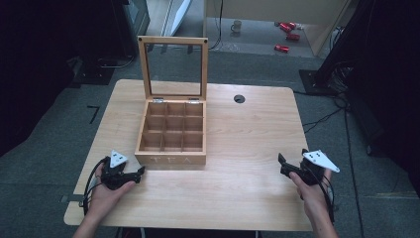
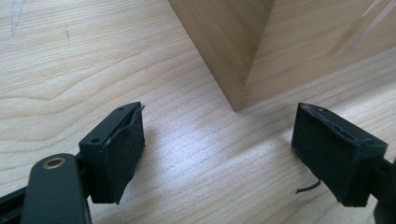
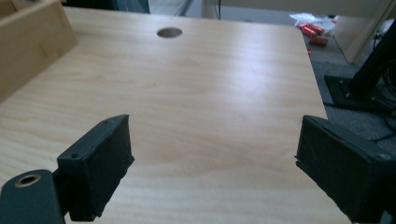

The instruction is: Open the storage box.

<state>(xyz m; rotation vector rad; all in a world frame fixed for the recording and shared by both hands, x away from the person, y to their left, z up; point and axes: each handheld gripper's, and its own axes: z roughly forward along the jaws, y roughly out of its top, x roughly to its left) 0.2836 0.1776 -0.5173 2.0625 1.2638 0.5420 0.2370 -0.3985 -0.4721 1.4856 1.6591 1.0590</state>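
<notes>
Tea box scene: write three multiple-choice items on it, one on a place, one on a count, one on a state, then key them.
1. Where is the left tongs?
A. inside the tea box
B. by the box's front left corner
C. beside the table's cable hole

2. How many compartments does the tea box have?
A. four
B. six
C. nine

3. How does the box's lid stand?
A. raised upright
B. shut flat
C. lying off on the table

Key: 1 B, the left gripper view has that corner between the jaws; 2 C, the high view shows a three-by-three grid; 3 A, the glass-paned lid rises from the rear hinges.
</notes>
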